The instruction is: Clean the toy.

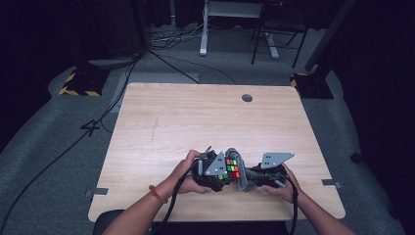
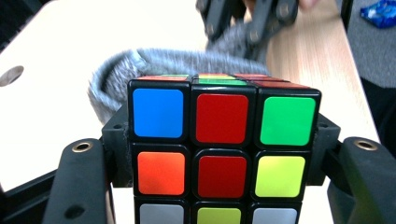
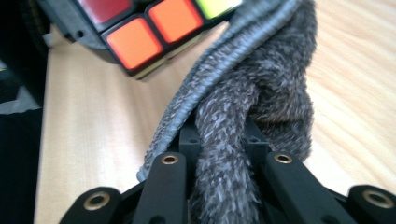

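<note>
Wooden table point(image 1: 195, 122), work sits at its near edge between both hands. Left gripper point(image 2: 219, 154) clamps a puzzle cube point(image 2: 219, 140) by opposite side faces: rigid, light, slick stickers, layers probably twist, so flat side grip is best. Right gripper point(image 3: 224, 158) pinches a grey fuzzy sock point(image 3: 252, 93), soft and floppy, its opening curving around the cube; grab the ribbed cuff.

place: lab/studio | cues: dark curtains point(image 1: 39, 29); floor cables point(image 1: 171, 36); hazard-taped stand bases point(image 1: 78, 83)
</note>
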The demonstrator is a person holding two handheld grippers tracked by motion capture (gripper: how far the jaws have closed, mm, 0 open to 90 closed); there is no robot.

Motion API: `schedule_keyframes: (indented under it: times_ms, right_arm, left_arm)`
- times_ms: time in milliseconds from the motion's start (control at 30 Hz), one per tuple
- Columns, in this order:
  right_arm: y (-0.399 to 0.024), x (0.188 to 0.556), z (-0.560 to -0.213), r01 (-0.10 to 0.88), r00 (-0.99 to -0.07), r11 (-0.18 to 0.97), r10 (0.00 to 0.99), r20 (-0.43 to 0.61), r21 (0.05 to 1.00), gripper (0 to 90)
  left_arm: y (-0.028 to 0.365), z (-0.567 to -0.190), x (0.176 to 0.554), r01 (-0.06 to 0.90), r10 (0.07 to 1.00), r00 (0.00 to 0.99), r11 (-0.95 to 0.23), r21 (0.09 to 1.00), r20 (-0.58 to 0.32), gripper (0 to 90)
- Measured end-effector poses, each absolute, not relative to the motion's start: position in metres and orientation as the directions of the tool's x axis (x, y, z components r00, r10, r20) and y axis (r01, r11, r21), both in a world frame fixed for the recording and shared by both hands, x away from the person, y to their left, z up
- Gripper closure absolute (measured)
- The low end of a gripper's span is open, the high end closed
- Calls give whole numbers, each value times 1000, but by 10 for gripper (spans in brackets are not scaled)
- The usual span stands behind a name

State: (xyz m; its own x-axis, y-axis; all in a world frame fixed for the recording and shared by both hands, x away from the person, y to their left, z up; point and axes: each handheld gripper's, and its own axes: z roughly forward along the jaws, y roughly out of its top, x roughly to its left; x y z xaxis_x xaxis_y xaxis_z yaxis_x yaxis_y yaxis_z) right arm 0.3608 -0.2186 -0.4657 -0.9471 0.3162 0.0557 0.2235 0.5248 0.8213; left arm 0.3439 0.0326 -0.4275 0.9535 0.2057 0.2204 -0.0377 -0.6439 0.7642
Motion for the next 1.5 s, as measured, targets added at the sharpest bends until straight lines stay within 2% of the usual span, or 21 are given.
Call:
schedule_keyframes:
  times_ms: [133,333,800,1033,1333,1500]
  right_arm:
    - [-215,357,-464,228,-958,483,266,106,845,768]
    - [-216,356,-462,243,-953,459,275,123,855,770]
    - [-215,344,-442,135,-953,457,302,-10,879,771]
    - [-208,349,-461,179,-951,536,309,6,825,771]
    - [-215,343,-442,143,-954,425,301,9,894,772]
    - [-216,342,-437,115,-951,433,308,-27,894,772]
  left_arm:
    - [32,-433,345,-19,204,960,-633,774,190,334]
    - [31,-436,347,-1,216,959,-644,765,183,321]
    - [28,-438,348,-4,205,959,-685,729,198,332]
    - [35,-425,347,-32,205,956,-644,765,212,333]
    - [32,-436,350,-9,200,961,-667,745,191,331]
    - [31,-432,348,-21,193,962,-652,758,192,333]
